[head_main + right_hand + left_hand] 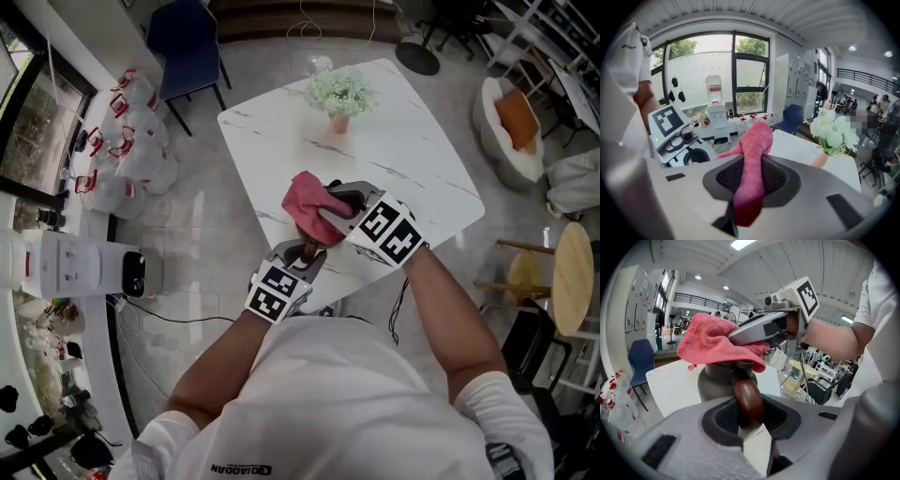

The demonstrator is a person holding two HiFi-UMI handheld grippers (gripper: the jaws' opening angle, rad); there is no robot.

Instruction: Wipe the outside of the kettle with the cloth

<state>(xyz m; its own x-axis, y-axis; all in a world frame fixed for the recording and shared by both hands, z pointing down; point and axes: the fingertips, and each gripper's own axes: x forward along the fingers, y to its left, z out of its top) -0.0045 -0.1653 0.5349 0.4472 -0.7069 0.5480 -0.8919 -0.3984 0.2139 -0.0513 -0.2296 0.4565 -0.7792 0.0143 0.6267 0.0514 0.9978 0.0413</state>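
A dark grey kettle (715, 380) stands near the front edge of the white marble table (394, 150). Its brown wooden handle (749, 404) sits between the jaws of my left gripper (750, 416), which is shut on it. A pink-red cloth (712, 341) lies draped over the top of the kettle. My right gripper (751, 187) is shut on this cloth (757, 140) and holds it from above. In the head view the cloth (309, 206) hides most of the kettle, with the right gripper (333, 223) just above the left gripper (305, 255).
A small vase of white flowers (339, 94) stands at the table's far side. A blue chair (187, 42) and tied bags (131, 150) are on the left, with a white water dispenser (84, 262). A round wooden stool (570, 277) is at the right.
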